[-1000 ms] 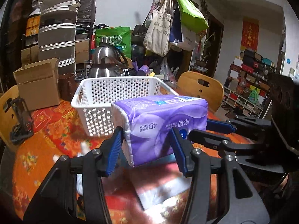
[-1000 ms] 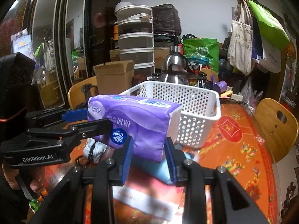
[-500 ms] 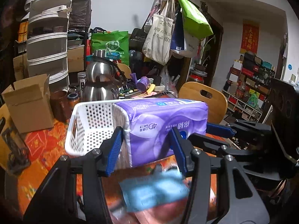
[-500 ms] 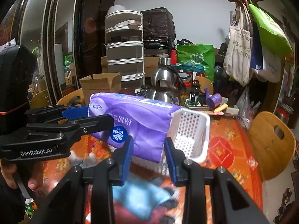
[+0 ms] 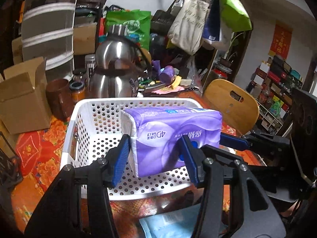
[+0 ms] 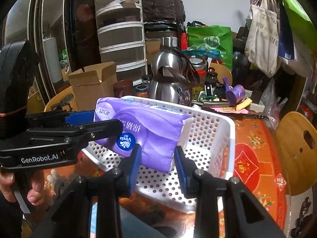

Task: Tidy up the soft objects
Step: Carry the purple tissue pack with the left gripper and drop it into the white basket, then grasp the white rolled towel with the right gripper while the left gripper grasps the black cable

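A purple tissue pack is held in the air over the open white perforated basket. My left gripper is shut on one end of the pack. My right gripper is shut on the other end of the pack, over the basket. The basket looks empty beneath the pack. The left gripper also shows at the left of the right wrist view, and the right gripper shows at the right of the left wrist view. A light blue soft packet lies on the table in front of the basket.
A steel kettle, jars and a brown cup stand behind the basket. A cardboard box is at the left. A wooden chair is at the right. The table has a red patterned cloth.
Both grippers carried the tissue pack forward from in front of the basket to over its inside. The basket now lies below the pack.
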